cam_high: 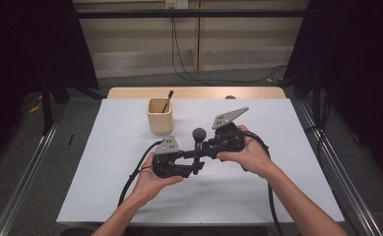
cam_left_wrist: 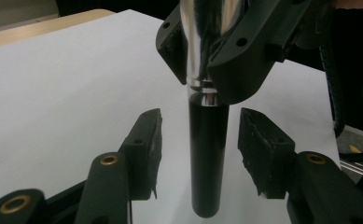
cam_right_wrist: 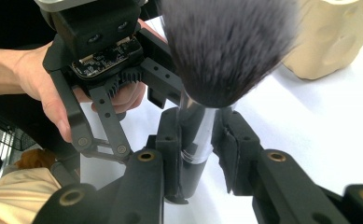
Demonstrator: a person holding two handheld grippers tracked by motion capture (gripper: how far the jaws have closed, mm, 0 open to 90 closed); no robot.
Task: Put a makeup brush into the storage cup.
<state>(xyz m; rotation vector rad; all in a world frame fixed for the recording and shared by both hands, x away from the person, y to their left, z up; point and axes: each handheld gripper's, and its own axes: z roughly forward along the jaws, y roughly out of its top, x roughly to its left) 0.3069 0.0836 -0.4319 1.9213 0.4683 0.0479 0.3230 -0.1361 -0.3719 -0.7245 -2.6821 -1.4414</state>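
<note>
Right gripper view shows my right tongs (cam_right_wrist: pixel 202 154) clamped on the shiny silver ferrule of a black-handled makeup brush with a bushy dark head (cam_right_wrist: pixel 226 46), pads pressing both sides just under the bristles. I hold it there, I think, so the lower handle stays bare for my other hand. In the left gripper view my left tongs (cam_left_wrist: pixel 200 140) stand about half open around that black handle (cam_left_wrist: pixel 208 158), one jaw on each side with a gap on both; nothing is gripped yet. The handle hangs straight down between the jaws, its blunt end near the white table sheet (cam_left_wrist: pixel 53 93), and the right tongs' dark body sits above at twelve o'clock.

From the high view the two tools meet at the middle of the table: left tongs (cam_high: pixel 191 164) at about seven o'clock from the brush's round head (cam_high: pixel 199 133), right tongs (cam_high: pixel 212 145) at about four o'clock from it. I judge this a hand-over, with the brush kept upright so it can drop bristles-up into a holder.

At about eleven o'clock from the brush stands a pale wooden square cup (cam_high: pixel 160 116) with one thin dark-tipped stick (cam_high: pixel 167 101) leaning in it, well apart from both hands. Whether the cup holds more I cannot tell.
</note>
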